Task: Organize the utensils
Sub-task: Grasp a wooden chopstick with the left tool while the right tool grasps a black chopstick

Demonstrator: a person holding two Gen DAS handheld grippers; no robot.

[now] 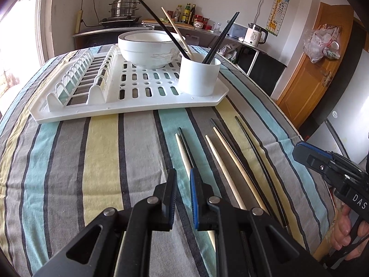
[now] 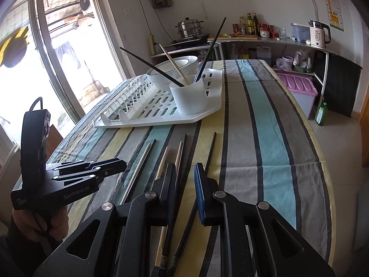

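Observation:
Several loose chopsticks, wooden (image 1: 233, 164) and black (image 1: 258, 152), lie side by side on the striped tablecloth; they also show in the right wrist view (image 2: 180, 152). A white utensil cup (image 1: 198, 76) (image 2: 189, 97) on the white drying rack (image 1: 129, 101) (image 2: 214, 106) holds several chopsticks upright. My left gripper (image 1: 183, 173) is open and empty, just above the leftmost chopstick pair. My right gripper (image 2: 184, 168) is open and empty above the middle chopsticks. In the left wrist view, its closely spaced fingers (image 1: 309, 154) show at the right.
A white bowl (image 1: 147, 48) (image 2: 173, 69) sits on the rack behind the cup. The rack's plate slots (image 1: 80, 78) are at its left. The table's right edge (image 2: 322, 152) drops to the floor. Shelves, a kettle and a door stand beyond.

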